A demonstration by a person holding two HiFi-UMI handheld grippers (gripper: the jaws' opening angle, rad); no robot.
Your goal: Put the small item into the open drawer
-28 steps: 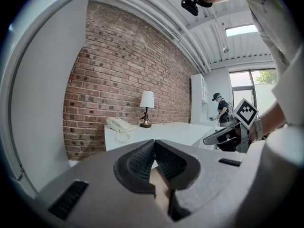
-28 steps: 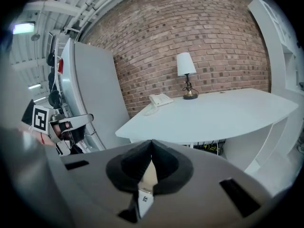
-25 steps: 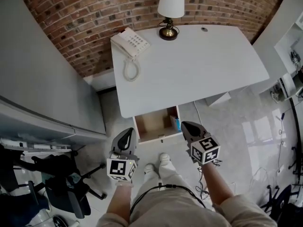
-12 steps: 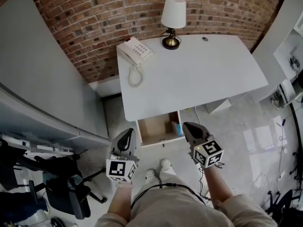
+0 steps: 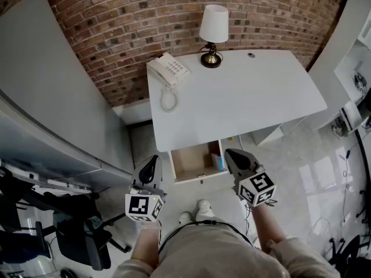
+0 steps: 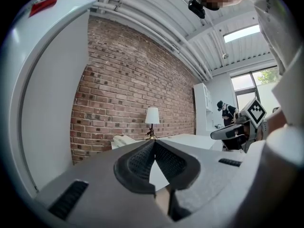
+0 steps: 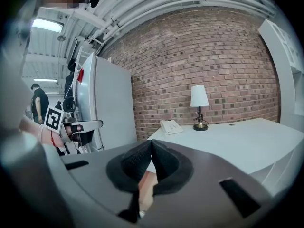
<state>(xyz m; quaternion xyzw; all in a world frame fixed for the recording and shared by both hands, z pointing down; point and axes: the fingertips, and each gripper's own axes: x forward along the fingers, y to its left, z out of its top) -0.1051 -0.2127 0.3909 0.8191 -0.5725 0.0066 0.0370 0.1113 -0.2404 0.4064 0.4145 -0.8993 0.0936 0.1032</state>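
Note:
The open drawer [image 5: 194, 162] juts from under the front edge of the white desk [image 5: 255, 97]. Inside it, against its right wall, lies a small blue item [image 5: 218, 161]. My left gripper [image 5: 152, 160] hangs shut and empty to the left of the drawer, above the floor. My right gripper [image 5: 231, 154] hovers just right of the drawer's right edge, shut with nothing between its pads. In the left gripper view the left gripper [image 6: 154, 142] shows its pads meeting at the tip. The right gripper [image 7: 151, 141] looks the same in the right gripper view.
A white telephone [image 5: 168, 71] and a table lamp [image 5: 213, 28] stand at the desk's back, against a brick wall [image 5: 116, 22]. A grey cabinet [image 5: 52, 97] stands at the left, with an office chair [image 5: 78, 230] below it. The person's shoes [image 5: 197, 212] are in front of the drawer.
The desk and drawer have slid lower and slightly right in the head view. The left gripper has sunk a little. Both grippers have stayed shut and empty beside the drawer.

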